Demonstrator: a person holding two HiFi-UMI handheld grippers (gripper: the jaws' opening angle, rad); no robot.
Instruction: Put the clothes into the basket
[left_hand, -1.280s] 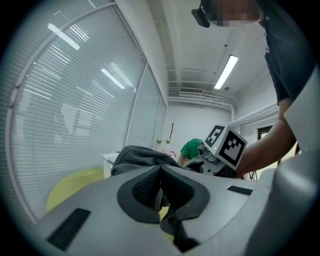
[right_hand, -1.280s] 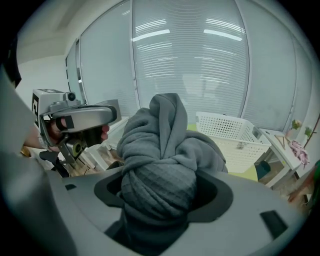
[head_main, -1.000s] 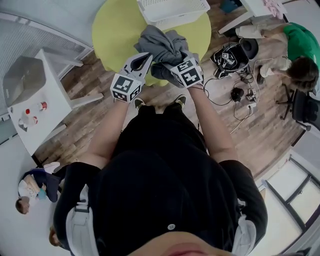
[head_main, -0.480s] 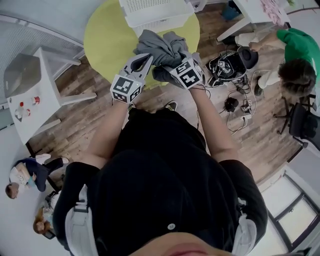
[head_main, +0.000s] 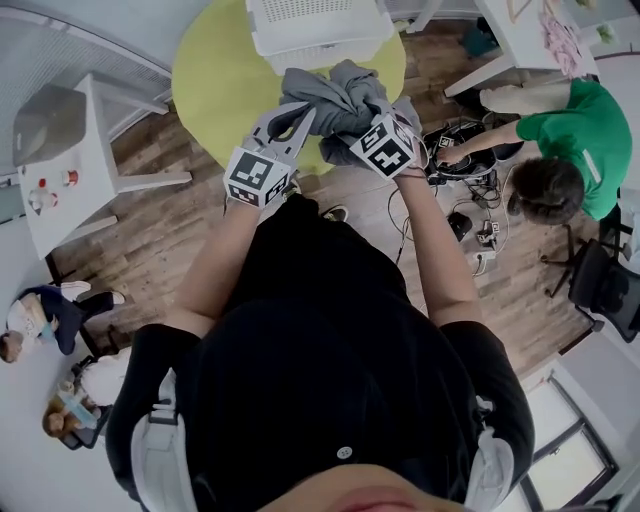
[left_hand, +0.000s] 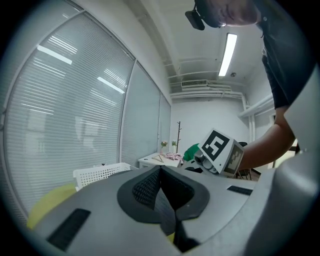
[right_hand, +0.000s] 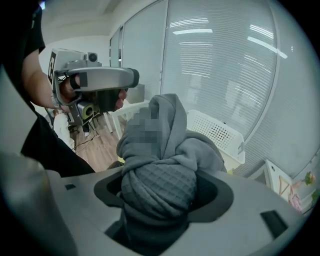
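Left gripper (left_hand: 161, 175) — jaws together, nothing between them, raised just beside the right gripper (right_hand: 159, 197), whose jaws are clamped on a bunched grey garment (right_hand: 165, 150) that bulges up between the pads. Garment position — over the near edge of the round yellow-green table (head_main: 215, 75), just short of the white perforated basket (head_main: 300, 45) standing on that table, not inside it. Farther right: wood floor (head_main: 180, 230) with cables (head_main: 470, 215), and a person in a green shirt (head_main: 575, 110) bent over them.
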